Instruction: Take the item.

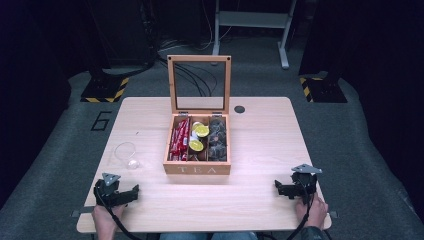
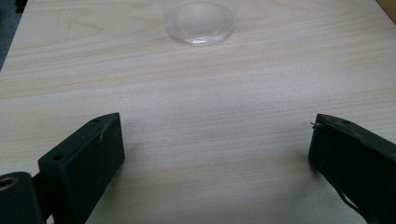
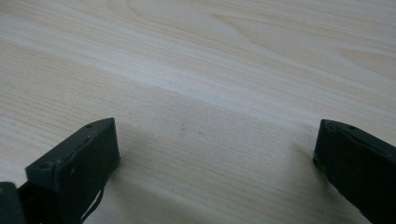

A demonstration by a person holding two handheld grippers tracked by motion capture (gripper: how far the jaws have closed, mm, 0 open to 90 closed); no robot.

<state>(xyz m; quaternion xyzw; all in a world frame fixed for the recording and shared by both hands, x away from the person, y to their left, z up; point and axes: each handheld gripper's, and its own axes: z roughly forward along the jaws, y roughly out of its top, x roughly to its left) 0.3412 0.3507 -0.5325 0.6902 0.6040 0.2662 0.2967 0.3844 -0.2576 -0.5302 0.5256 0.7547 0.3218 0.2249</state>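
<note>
A pale wooden desk (image 1: 260,150) stands on grey carpet in a dark room. At its middle sits a wooden tea box (image 1: 197,145) marked "TEA", its glass lid (image 1: 199,84) upright, holding red sachets (image 1: 179,140) on the left, yellow-topped pods (image 1: 198,137) in the middle and dark packets (image 1: 217,139) on the right. A clear glass (image 1: 127,155) lies on its side left of the box. My left claw (image 1: 119,192) and right claw (image 1: 290,189) rest low at the near corners, both spread apart and empty.
</note>
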